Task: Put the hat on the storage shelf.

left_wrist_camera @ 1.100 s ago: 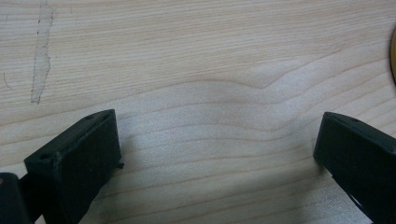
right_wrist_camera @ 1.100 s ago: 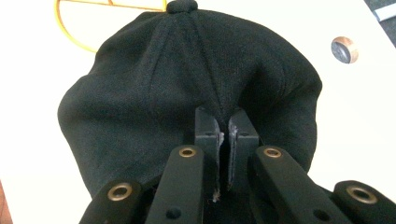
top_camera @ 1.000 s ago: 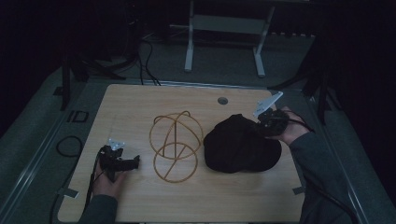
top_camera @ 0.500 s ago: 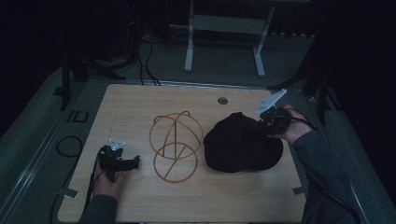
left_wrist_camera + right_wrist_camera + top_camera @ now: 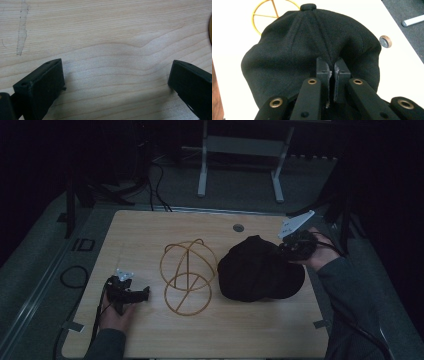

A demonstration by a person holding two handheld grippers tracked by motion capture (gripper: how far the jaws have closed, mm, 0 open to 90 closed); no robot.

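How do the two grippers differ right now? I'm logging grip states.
The left gripper has its jaws spread wide over bare table, holding nothing; the right gripper has its jaws pinched shut on the black cap. The left one sits near the table's front, the right one farther back. Both are black, each held in a hand.

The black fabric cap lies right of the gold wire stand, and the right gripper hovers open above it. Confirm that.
Not quite. The black fabric cap does lie right of the gold wire stand, but the right gripper is not open above it: the right gripper view shows its jaws pinched shut on a fold of the cap.
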